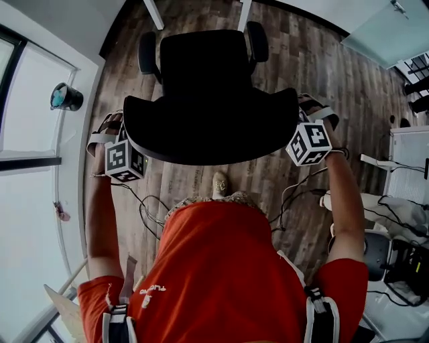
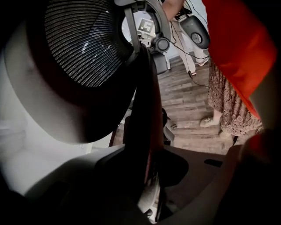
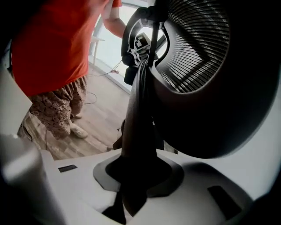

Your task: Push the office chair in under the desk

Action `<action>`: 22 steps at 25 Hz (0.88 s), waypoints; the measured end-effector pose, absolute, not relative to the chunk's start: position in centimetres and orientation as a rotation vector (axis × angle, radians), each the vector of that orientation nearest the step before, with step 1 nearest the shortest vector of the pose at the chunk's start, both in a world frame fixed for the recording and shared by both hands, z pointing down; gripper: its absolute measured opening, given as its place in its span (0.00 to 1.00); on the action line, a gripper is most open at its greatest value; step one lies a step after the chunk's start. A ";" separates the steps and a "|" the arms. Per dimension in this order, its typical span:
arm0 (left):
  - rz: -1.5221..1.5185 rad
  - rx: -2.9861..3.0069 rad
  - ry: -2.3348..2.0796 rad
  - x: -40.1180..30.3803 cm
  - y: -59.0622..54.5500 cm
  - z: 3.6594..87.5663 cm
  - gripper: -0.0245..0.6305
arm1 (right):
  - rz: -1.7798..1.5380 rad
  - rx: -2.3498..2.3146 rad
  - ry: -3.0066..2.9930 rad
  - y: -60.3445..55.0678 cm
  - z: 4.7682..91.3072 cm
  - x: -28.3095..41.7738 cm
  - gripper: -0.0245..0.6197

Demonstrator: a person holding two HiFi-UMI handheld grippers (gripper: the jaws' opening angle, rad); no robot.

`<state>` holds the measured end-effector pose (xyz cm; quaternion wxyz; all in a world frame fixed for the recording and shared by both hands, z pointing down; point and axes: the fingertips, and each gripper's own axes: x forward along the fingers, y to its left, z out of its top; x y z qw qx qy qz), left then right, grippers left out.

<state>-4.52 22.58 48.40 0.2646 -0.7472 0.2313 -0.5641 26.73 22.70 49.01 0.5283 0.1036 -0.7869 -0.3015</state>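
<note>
Step in hand: the push itself, judged to be early, since the whole chair is showing clear of any desktop. The left gripper (image 1: 115, 130) and right gripper (image 1: 312, 110) are each clamping narrow on one side edge of the mesh backrest (image 1: 211, 130).

The office chair (image 1: 204, 67) is standing on the wood floor (image 1: 322, 67) directly ahead of the person. Its seat is facing away, toward two white legs (image 1: 153, 13) at the far edge, presumably the desk's. The backrest's long axis is running left to right between the grippers.

The next move is calling for an even forward push from both sides, keeping the armrests (image 1: 147, 53) square to the legs.
</note>
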 end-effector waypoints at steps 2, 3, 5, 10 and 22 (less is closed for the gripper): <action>-1.526 -2.016 0.620 -4.8 22.3 48.3 0.20 | -0.735 0.245 -1.883 22.4 48.9 26.4 0.19; -1.523 -2.015 0.623 -5.0 22.1 48.3 0.20 | -0.741 0.243 -1.884 22.2 48.9 26.2 0.19; -1.517 -2.013 0.632 -5.2 21.4 48.2 0.20 | -0.748 0.240 -1.886 21.5 48.8 26.0 0.19; -1.529 -2.007 0.659 -5.9 19.0 48.1 0.21 | -0.747 0.232 -1.887 18.8 48.9 25.5 0.19; -1.497 -2.017 0.679 -8.9 10.7 47.5 0.22 | -0.715 0.230 -1.887 10.9 48.5 22.4 0.18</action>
